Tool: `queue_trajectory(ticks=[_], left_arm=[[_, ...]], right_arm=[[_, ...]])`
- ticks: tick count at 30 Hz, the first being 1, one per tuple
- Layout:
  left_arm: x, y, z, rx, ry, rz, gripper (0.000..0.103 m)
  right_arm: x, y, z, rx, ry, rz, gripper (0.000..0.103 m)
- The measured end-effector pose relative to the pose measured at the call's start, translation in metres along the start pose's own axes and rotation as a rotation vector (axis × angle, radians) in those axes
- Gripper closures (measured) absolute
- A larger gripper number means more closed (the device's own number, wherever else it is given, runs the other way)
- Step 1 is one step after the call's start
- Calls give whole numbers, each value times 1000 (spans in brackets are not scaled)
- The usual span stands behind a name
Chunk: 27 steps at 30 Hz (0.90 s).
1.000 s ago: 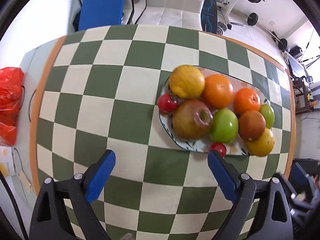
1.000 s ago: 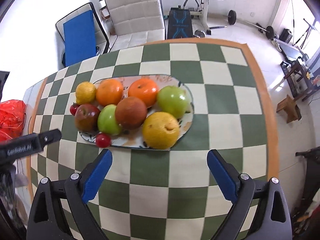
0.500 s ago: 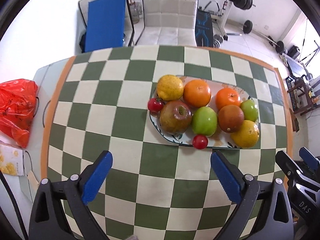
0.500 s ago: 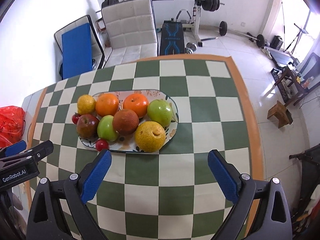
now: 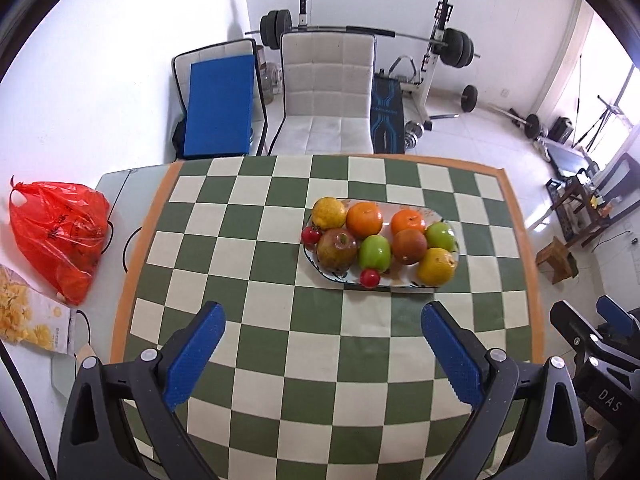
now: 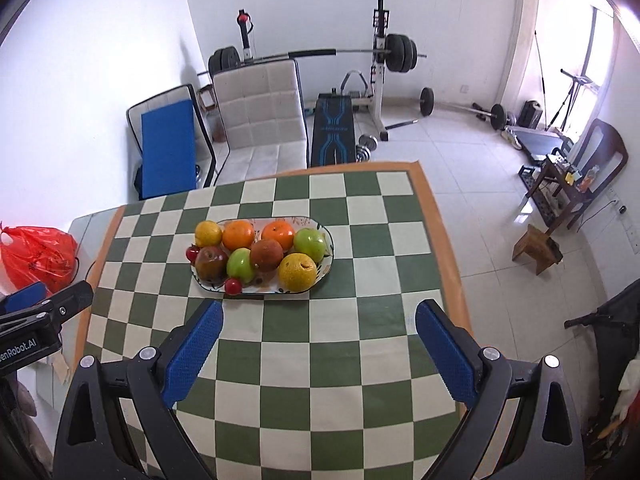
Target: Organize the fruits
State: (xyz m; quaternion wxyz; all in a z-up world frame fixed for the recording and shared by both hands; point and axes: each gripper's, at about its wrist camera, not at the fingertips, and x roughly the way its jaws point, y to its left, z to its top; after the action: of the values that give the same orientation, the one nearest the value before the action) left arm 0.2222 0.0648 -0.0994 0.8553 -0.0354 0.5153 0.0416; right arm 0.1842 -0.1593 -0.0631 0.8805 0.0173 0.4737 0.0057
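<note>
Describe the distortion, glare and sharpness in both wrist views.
Left wrist view: fisheye bends the checkered tablecloth edges, black corners, window blown out, fruit plate sharp. Right wrist view: same bending, window glare at the right, floor shiny, fruit crisp.

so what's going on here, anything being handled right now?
Nothing is held. The left gripper and right gripper are both open and empty, hovering over the green-and-cream checkered tablecloth, short of the fruit. All the fruit sits on the oval patterned ceramic plate: oranges, green apples, a reddish apple and small red fruits, with one small red fruit at the near rim. From how things lie, the sorting looks done.
</note>
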Motion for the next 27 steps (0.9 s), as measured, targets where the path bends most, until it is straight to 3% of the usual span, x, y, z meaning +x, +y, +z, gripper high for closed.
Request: queue_trajectory(ticks=[14, 27], left_arm=[[-111, 8, -53, 0, -95, -34, 2], [-164, 7, -78, 19, -155, -38, 2]], right_arm=[[-140, 22, -47, -63, -92, 46, 4], [-179, 30, -65, -79, -108, 73, 4]])
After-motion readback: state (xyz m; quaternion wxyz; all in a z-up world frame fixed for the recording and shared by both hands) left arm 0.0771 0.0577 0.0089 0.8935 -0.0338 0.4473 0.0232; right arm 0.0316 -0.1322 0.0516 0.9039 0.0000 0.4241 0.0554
